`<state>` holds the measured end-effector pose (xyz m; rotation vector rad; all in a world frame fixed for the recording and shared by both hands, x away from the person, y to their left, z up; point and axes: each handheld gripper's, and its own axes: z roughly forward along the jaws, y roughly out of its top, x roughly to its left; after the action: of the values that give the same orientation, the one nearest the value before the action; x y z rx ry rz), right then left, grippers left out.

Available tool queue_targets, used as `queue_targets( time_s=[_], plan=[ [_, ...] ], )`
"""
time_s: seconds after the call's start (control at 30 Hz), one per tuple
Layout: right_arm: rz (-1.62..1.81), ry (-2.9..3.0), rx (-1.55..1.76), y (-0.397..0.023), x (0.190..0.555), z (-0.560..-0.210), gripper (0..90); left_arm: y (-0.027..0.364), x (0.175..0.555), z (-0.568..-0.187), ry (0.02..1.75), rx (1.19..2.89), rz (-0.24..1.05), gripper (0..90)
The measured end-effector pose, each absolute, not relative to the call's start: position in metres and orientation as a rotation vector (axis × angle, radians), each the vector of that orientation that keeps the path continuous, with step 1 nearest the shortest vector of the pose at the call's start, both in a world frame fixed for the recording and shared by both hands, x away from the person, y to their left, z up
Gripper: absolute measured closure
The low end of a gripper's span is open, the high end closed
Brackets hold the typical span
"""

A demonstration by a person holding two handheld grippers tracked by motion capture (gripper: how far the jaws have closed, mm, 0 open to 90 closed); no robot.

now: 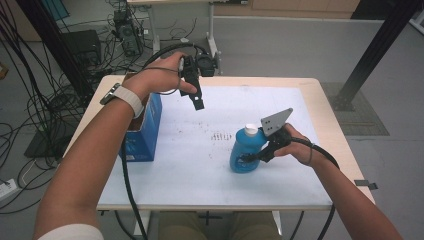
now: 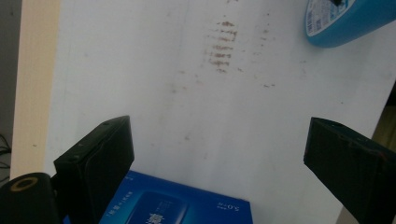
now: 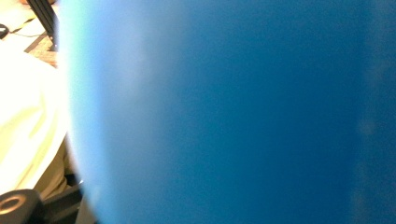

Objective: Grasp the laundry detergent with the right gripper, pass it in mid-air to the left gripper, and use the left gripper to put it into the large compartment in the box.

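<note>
1. The counter (image 1: 200, 180) has a white top with pale wooden edges and a patch of brown specks near its middle.
2. A blue box (image 1: 145, 132) stands at the counter's left edge, under the person's left forearm; the left gripper view shows its printed top just below the claw.
3. A blue bottle (image 1: 245, 150) with a white cap (image 1: 251, 130) stands right of the counter's centre. Its body is glossy, rounded and wider at the base, with a label on its side. Its long axis is near upright, leaning slightly, with the cap pointing up and away from the person.
4. The left claw (image 1: 198, 102) hangs above the counter beside the box, jaws spread wide with nothing between them.
5. The right claw (image 1: 250, 157) meets the bottle's lower side. The bottle's blurred blue surface crowds the right gripper view, so the claw seems closed on the bottle, though the jaws are hidden.
</note>
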<state>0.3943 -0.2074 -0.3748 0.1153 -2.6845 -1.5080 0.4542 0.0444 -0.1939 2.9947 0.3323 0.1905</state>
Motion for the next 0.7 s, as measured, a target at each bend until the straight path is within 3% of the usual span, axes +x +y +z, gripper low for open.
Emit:
queue_targets(
  time_s=[0.7],
  plan=[
    [-1.451, -2.74, 0.039, -0.202, 0.37, -0.336, 43.4, 0.037, 0.409, -0.17, 0.193, 2.913, 0.159, 7.0]
  ],
)
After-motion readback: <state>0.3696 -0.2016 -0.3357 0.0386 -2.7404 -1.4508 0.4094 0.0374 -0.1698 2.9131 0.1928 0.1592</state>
